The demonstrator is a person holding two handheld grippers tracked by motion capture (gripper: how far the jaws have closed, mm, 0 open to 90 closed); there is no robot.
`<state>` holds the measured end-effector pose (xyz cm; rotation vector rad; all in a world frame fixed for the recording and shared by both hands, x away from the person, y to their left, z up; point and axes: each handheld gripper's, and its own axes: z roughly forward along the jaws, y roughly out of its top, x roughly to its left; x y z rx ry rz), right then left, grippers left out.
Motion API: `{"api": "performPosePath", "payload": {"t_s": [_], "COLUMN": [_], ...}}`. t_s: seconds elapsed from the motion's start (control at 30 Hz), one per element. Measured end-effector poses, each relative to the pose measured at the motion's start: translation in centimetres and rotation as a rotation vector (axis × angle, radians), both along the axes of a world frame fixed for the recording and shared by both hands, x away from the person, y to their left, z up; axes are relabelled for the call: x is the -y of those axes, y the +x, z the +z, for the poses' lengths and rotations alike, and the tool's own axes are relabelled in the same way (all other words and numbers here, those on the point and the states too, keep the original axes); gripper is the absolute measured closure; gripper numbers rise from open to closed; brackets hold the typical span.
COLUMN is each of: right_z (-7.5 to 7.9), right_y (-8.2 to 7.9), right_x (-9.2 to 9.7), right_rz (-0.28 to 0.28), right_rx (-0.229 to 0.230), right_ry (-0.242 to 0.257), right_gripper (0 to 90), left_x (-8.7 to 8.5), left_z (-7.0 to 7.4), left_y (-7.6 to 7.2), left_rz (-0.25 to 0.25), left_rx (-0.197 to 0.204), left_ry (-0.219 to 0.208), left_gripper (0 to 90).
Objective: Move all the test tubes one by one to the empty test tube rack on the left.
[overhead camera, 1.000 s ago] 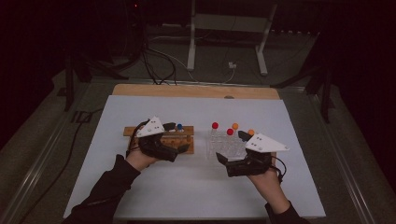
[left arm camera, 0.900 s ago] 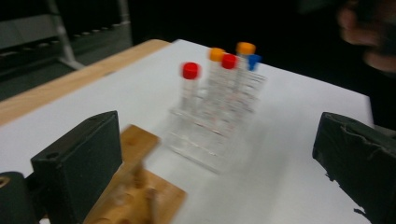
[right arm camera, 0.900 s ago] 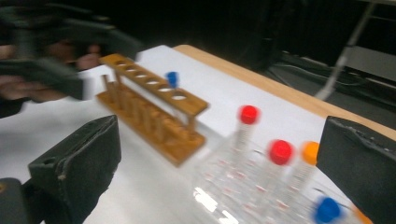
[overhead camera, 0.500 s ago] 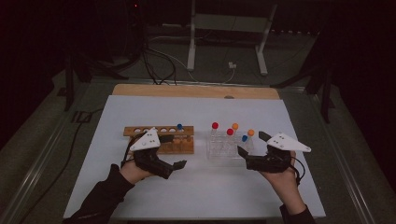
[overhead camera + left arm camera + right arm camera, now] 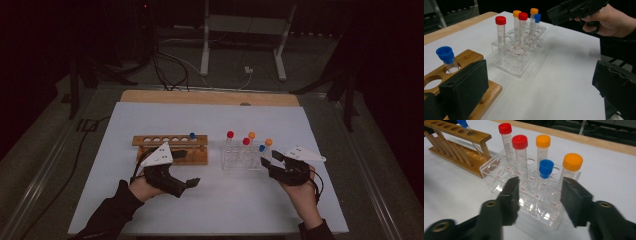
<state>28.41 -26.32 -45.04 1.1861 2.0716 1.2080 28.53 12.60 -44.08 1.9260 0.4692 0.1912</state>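
Right gripper (image 5: 540, 195) low at the near right corner of the clear plastic tube rack (image 5: 499, 173), jaws just narrowed yet parted, pads pressing on nothing; blue-capped tube (image 5: 546, 170) upright in the rack straight ahead in the gap, untouched. Beside it an orange-capped tube (image 5: 572, 163) to the right, another orange-capped one (image 5: 543, 143) behind, two red-capped tubes (image 5: 520, 143) further left, all upright in the same rack. Left gripper (image 5: 192, 182) out over the bare white tabletop (image 5: 165, 117), just in front of the wooden tube rack (image 5: 150, 141), jaws spread wide and empty. One blue-capped tube (image 5: 445, 55) seated in the end hole of that wooden rack, nearest the plastic one.
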Motion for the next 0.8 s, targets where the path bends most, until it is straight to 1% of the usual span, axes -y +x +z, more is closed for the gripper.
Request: {"api": "performPosePath", "payload": {"t_s": [0.07, 0.2, 0.23, 0.37, 0.4, 0.43, 0.5, 0.67, 0.73, 0.8], "right_z": [-0.3, -0.8, -1.0, -1.1, -1.3, -1.3, -1.5, -1.8, -2.0, -2.0], "right_y": [0.3, 1.1, 1.4, 1.8, 2.1, 2.1, 2.5, 2.8, 3.0, 3.0], "right_x": [-0.1, -0.4, -0.5, -0.5, -0.6, -0.6, -0.7, -0.8, -0.9, -1.0], "right_rz": [-0.001, 0.001, -0.006, -0.016, -0.019, -0.019, -0.025, -0.023, -0.018, -0.018], "right_rx": [-0.01, -0.031, -0.041, -0.049, -0.052, -0.052, -0.071, -0.079, -0.086, -0.084], "right_ry": [0.004, 0.006, 0.008, 0.008, 0.005, 0.005, 0.001, 0.001, -0.009, -0.01], "right_gripper": [55.7, 60.4, 62.0, 64.8, 67.0, 67.0, 68.4, 69.7, 72.1, 73.3], "left_x": [0.0, -0.1, -0.1, -0.1, -0.1, -0.1, -0.1, 0.0, 0.0, -0.1], "left_z": [0.0, 0.0, 0.0, -0.1, -0.1, -0.1, -0.1, -0.2, -0.3, -0.3], "left_y": [0.0, 0.1, 0.1, 0.2, 0.2, 0.2, 0.2, 0.2, 0.2, 0.3], "left_rz": [0.004, 0.001, 0.004, 0.001, 0.0, 0.002, 0.0, -0.005, -0.004, -0.003], "left_rx": [0.006, 0.002, 0.002, -0.001, -0.002, -0.002, -0.002, -0.004, -0.005, -0.006], "left_ry": [0.005, -0.002, -0.001, 0.0, -0.002, -0.001, -0.002, 0.005, 0.004, 0.002], "left_gripper": [1.3, 1.3, 1.4, 1.4, 1.4, 1.4, 1.4, 1.4, 1.4, 1.4]}}
